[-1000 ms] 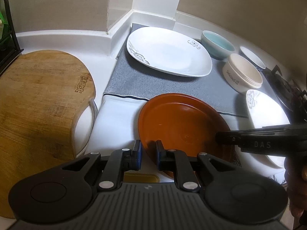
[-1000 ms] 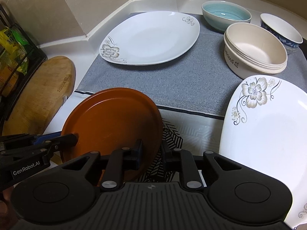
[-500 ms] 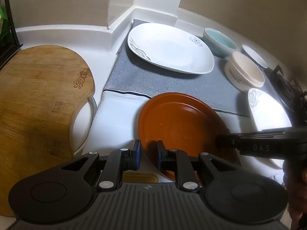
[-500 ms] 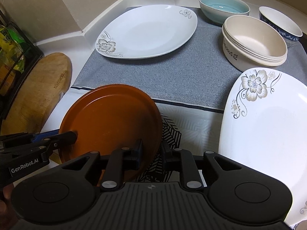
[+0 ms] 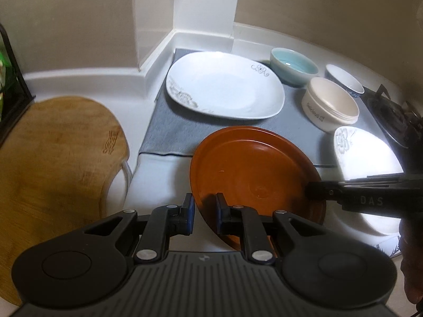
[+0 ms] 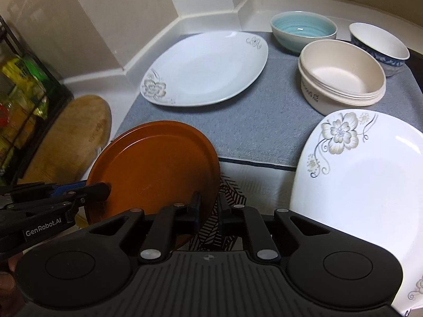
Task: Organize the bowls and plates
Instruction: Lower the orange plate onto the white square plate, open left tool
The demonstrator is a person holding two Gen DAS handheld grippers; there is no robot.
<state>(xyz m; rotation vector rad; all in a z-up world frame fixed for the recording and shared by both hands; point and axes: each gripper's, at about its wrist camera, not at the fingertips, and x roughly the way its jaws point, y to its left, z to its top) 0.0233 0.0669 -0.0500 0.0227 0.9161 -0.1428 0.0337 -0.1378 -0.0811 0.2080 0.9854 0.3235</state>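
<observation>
Claws [image 5: 205, 211] [image 6: 210, 206], both angled downward, pinch opposite rims of tilted brown plate [image 5: 253, 174]

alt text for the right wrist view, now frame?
Both grippers, right gripper and left gripper, clamp opposite edges of a tilted orange plate. Beyond it, on a grey mat, lie two flowered white plates and three bowls.

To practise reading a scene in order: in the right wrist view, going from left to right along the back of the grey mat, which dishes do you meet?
White flowered plate → light blue bowl → blue-patterned bowl.
</observation>
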